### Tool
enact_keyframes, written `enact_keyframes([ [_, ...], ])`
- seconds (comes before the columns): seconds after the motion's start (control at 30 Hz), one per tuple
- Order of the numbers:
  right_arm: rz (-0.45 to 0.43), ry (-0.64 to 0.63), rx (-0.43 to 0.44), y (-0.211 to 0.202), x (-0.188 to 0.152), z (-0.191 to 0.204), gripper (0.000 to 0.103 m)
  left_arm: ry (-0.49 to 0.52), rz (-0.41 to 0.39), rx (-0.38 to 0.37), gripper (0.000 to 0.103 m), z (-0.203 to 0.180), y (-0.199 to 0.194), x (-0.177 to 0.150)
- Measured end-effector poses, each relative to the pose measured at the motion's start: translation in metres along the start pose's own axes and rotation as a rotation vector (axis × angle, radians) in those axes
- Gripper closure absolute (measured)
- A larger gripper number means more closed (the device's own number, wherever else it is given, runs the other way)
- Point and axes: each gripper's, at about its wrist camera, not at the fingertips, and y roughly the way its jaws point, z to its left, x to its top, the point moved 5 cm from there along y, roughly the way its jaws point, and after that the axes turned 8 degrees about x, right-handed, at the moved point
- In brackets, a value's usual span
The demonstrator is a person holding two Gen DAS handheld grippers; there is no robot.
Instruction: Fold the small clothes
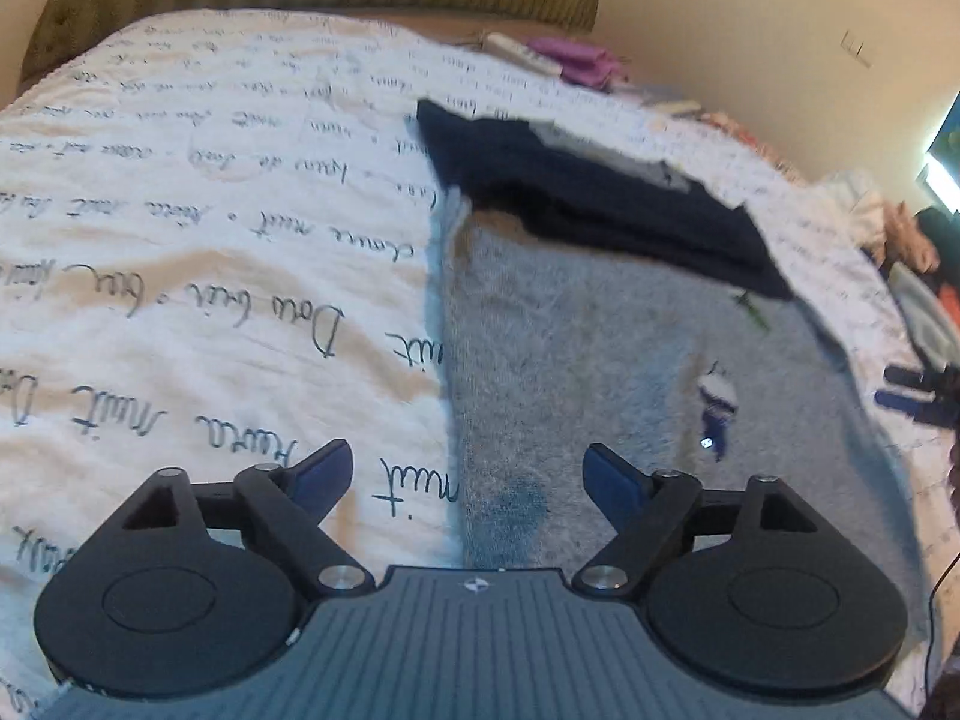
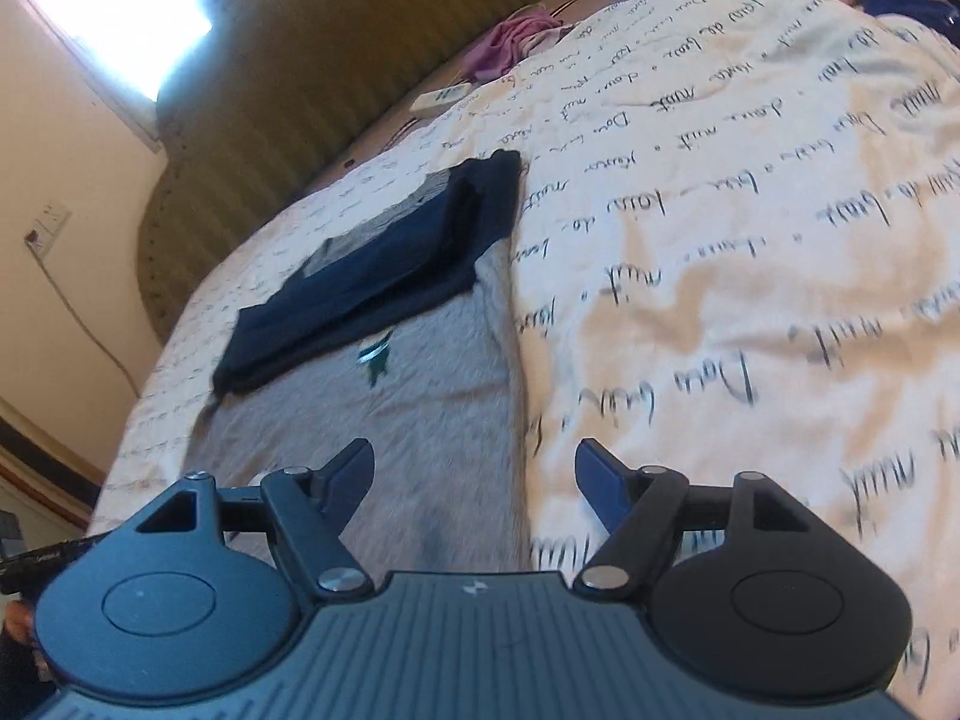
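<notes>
Both grippers have their fingers spread wide, holding nothing. Left gripper [image 1: 467, 474] hangs over the near edge of a grey top [image 1: 600, 360], where it meets the white blanket [image 1: 180, 240] with writing on it. Right gripper [image 2: 474, 474] hangs over that same edge from the other side. Grey top [image 2: 420, 408] lies flat on the blanket [image 2: 720, 240]. Folded navy clothes [image 1: 600, 204] sit on its far end [image 2: 372, 264]. Farther back lie a purple cloth [image 2: 504, 42] and a white remote [image 2: 441, 97], near the green headboard [image 2: 336, 60].
</notes>
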Motion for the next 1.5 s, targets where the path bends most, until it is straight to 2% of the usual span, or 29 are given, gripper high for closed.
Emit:
enact_keyframes([
  [0.03,0.001,-0.018,-0.024,0.015,0.009,0.001,0.029,0.009,0.008,0.016,0.020,-0.004,0.011,-0.001],
  [0.1,0.012,-0.036,-0.057,0.042,0.020,0.001,0.030,0.047,-0.034,0.075,0.023,-0.009,0.020,0.000],
  [0.13,0.014,-0.041,-0.062,0.052,0.022,0.002,0.034,0.075,-0.051,0.103,0.042,-0.012,0.021,0.001],
  [0.17,0.028,-0.058,-0.053,0.061,0.022,0.004,0.065,0.117,-0.064,0.117,0.059,-0.016,0.021,0.002],
  [0.2,0.076,-0.080,-0.055,0.071,0.018,0.004,0.101,0.126,-0.061,0.111,0.093,-0.015,0.019,0.004],
  [0.23,0.113,-0.103,-0.094,0.080,0.015,0.003,0.101,0.107,-0.046,0.097,0.099,-0.011,0.017,0.007],
  [0.3,0.109,-0.154,-0.136,0.080,0.014,0.001,0.101,0.119,-0.057,0.099,0.099,-0.006,0.009,0.010],
  [0.37,0.069,-0.101,-0.157,0.067,0.021,-0.018,0.101,0.133,-0.037,0.104,0.099,0.002,0.008,0.006],
  [0.47,0.033,0.025,-0.064,0.055,0.017,-0.045,0.101,0.072,-0.033,0.084,0.098,0.011,0.008,0.001],
  [0.57,0.017,0.044,-0.061,0.047,0.011,-0.035,0.098,0.004,-0.040,0.032,0.077,0.013,-0.008,-0.002],
  [0.63,0.033,0.057,-0.035,0.034,0.004,-0.024,0.092,-0.037,-0.032,-0.022,0.042,0.017,-0.023,-0.013],
  [0.67,0.029,0.047,-0.010,0.024,-0.001,-0.018,0.081,-0.060,-0.028,-0.053,0.036,0.021,-0.030,-0.021],
  [0.7,0.027,0.039,0.018,0.013,-0.009,-0.013,0.062,-0.078,-0.018,-0.090,0.034,0.022,-0.037,-0.031],
  [0.77,0.049,0.040,0.055,-0.003,-0.027,-0.011,0.041,-0.117,0.014,-0.143,0.033,0.026,-0.042,-0.047],
  [0.8,0.065,0.050,0.060,-0.008,-0.035,-0.012,0.041,-0.156,0.037,-0.178,0.032,0.027,-0.041,-0.055],
  [0.93,0.124,0.113,0.135,-0.009,-0.065,-0.018,0.044,-0.231,0.027,-0.245,0.032,0.024,-0.031,-0.055],
  [0.97,0.127,0.110,0.142,-0.008,-0.068,-0.016,0.055,-0.235,0.030,-0.263,0.033,0.020,-0.027,-0.052],
  [1.0,0.145,0.110,0.149,-0.005,-0.071,-0.013,0.076,-0.226,0.039,-0.271,0.049,0.015,-0.023,-0.048],
  [1.03,0.168,0.113,0.147,-0.001,-0.073,-0.012,0.088,-0.198,0.062,-0.261,0.090,0.009,-0.016,-0.045],
  [1.07,0.189,0.096,0.128,0.003,-0.076,-0.011,0.096,-0.166,0.092,-0.234,0.098,0.005,-0.009,-0.044],
  [1.13,0.190,0.043,0.107,0.001,-0.078,-0.008,0.098,-0.088,0.082,-0.162,0.096,-0.004,-0.010,-0.041],
  [1.2,0.162,0.025,0.084,-0.009,-0.075,-0.006,0.099,0.027,0.028,-0.073,0.096,-0.011,-0.027,-0.039],
  [1.27,0.126,0.025,0.044,-0.023,-0.074,-0.015,0.100,0.071,0.021,-0.054,0.096,-0.006,-0.033,-0.043],
  [1.3,0.129,0.037,0.022,-0.025,-0.076,-0.023,0.100,0.056,0.046,-0.047,0.096,-0.001,-0.029,-0.046],
  [1.37,0.126,0.089,0.057,-0.025,-0.081,-0.035,0.100,0.023,0.060,-0.068,0.094,0.004,-0.024,-0.051],
  [1.4,0.115,0.107,0.068,-0.025,-0.082,-0.035,0.099,-0.002,0.068,-0.077,0.083,0.005,-0.026,-0.051],
  [1.47,0.091,0.138,0.080,-0.029,-0.082,-0.031,0.098,-0.064,0.070,-0.133,0.078,0.009,-0.039,-0.053],
  [1.5,0.101,0.155,0.098,-0.032,-0.085,-0.028,0.097,-0.088,0.064,-0.159,0.063,0.010,-0.046,-0.057],
])
